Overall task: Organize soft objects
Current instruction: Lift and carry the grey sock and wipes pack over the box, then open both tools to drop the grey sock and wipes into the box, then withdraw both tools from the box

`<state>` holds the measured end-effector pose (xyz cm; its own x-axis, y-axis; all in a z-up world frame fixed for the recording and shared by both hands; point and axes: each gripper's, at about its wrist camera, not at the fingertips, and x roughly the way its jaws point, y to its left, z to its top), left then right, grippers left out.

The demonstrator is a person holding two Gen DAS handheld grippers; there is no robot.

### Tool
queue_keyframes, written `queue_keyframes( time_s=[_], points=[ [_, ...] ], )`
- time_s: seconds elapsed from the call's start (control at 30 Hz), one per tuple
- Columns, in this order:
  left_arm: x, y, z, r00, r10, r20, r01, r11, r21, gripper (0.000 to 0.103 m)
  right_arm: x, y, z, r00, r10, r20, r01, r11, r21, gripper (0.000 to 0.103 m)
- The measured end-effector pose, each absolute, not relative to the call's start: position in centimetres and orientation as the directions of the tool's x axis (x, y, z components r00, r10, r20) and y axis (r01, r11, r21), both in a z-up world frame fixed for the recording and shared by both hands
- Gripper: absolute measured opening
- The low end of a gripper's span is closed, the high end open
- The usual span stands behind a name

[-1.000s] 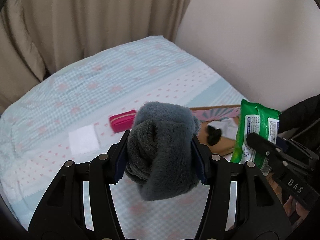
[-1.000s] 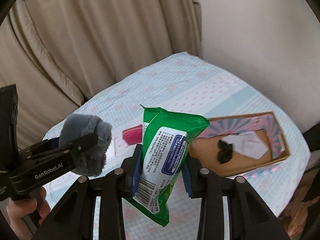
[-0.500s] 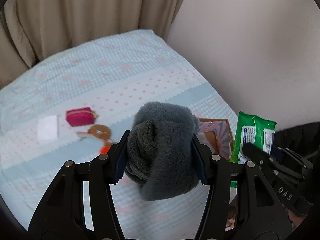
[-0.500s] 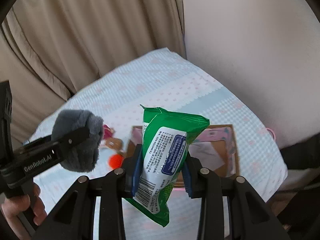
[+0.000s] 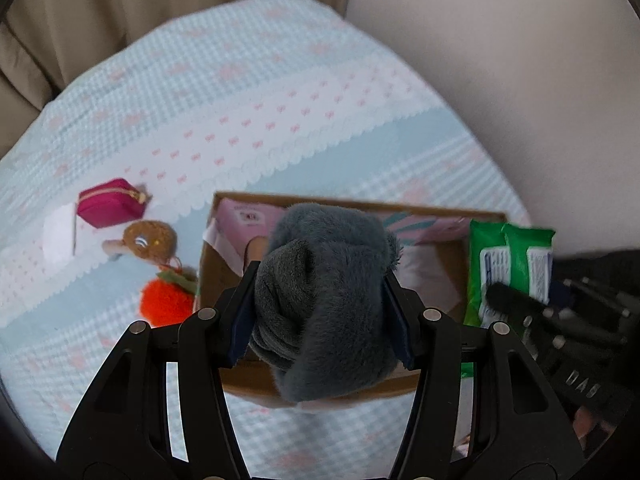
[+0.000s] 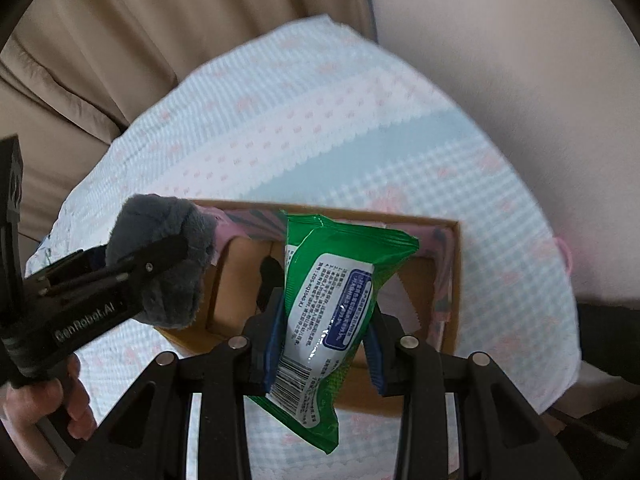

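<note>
My left gripper (image 5: 320, 316) is shut on a grey plush bundle (image 5: 324, 304) and hangs over the open cardboard box (image 5: 352, 202) on the bed. In the right wrist view the same grey plush bundle (image 6: 164, 264) shows above the box's left end. My right gripper (image 6: 322, 344) is shut on a green wet-wipes pack (image 6: 336, 288), held upright over the cardboard box (image 6: 456, 280). The wipes pack (image 5: 508, 264) also appears at the right of the left wrist view. Something dark and something white lie inside the box, mostly hidden.
Left of the box on the blue and pink bedcover (image 5: 248, 92) lie a magenta pouch (image 5: 110, 203), a brown plush toy (image 5: 150, 237), an orange fluffy ball (image 5: 166, 304) and a white square (image 5: 59, 236). Beige curtains (image 6: 140, 40) hang behind; a wall (image 5: 520, 60) stands right.
Both grippers have moved forward and down with their loads, from beside the box to right above it. The box now sits under the plush and the wipes. Both grips are unchanged.
</note>
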<state>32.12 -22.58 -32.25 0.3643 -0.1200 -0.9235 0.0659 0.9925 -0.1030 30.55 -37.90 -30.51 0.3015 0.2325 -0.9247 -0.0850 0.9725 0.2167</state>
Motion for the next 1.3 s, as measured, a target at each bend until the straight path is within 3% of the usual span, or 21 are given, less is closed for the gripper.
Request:
queue_keyframes(
  time_s=[0.2, 0.4, 0.47, 0.5, 0.53, 0.57, 0.63, 1.03, 1.3],
  points=[
    [32.8, -23.2, -37.0, 0.255, -0.060, -0.965, 0.074, 0.996, -0.043, 0.052, 32.7, -38.0, -34.4, 0.205, 0.252, -0.946, -0.087, 0.967, 0.239, 0.033],
    [33.0, -23.5, -38.0, 0.234, -0.011, -0.972, 0.095, 0.995, 0.012, 0.054, 34.2, -38.3, -36.7, 0.145, 0.256, -0.956, -0.063, 0.966, 0.249, 0.033],
    [33.1, -23.5, -37.6, 0.242, 0.008, -0.970, 0.099, 0.995, 0.033, 0.066, 34.4, -38.3, -36.8, 0.133, 0.268, -0.954, -0.062, 0.963, 0.262, 0.033],
    [33.0, -23.6, -37.4, 0.248, -0.001, -0.969, 0.107, 0.994, 0.027, 0.078, 34.6, -38.3, -37.0, 0.123, 0.270, -0.955, -0.058, 0.962, 0.265, 0.034],
    [33.0, -23.6, -37.1, 0.251, -0.014, -0.968, 0.116, 0.993, 0.015, 0.093, 34.9, -38.3, -37.1, 0.119, 0.264, -0.957, -0.050, 0.964, 0.260, 0.045],
    [33.0, -23.7, -37.0, 0.248, -0.016, -0.969, 0.124, 0.992, 0.015, 0.103, 35.0, -38.5, -37.1, 0.123, 0.265, -0.956, -0.044, 0.964, 0.261, 0.070],
    [32.6, -24.0, -37.0, 0.243, 0.011, -0.970, 0.145, 0.988, 0.048, 0.103, 35.2, -38.8, -37.0, 0.145, 0.282, -0.948, -0.026, 0.959, 0.281, 0.103],
    [30.7, -24.1, -34.9, 0.241, 0.002, -0.971, 0.160, 0.986, 0.042, 0.103, 33.4, -39.0, -34.7, 0.216, 0.254, -0.943, 0.006, 0.965, 0.261, 0.103],
    [28.6, -23.6, -29.5, 0.320, -0.038, -0.947, 0.173, 0.985, 0.018, 0.103, 31.5, -38.7, -29.9, 0.282, 0.240, -0.929, 0.022, 0.966, 0.257, 0.103]
  ],
)
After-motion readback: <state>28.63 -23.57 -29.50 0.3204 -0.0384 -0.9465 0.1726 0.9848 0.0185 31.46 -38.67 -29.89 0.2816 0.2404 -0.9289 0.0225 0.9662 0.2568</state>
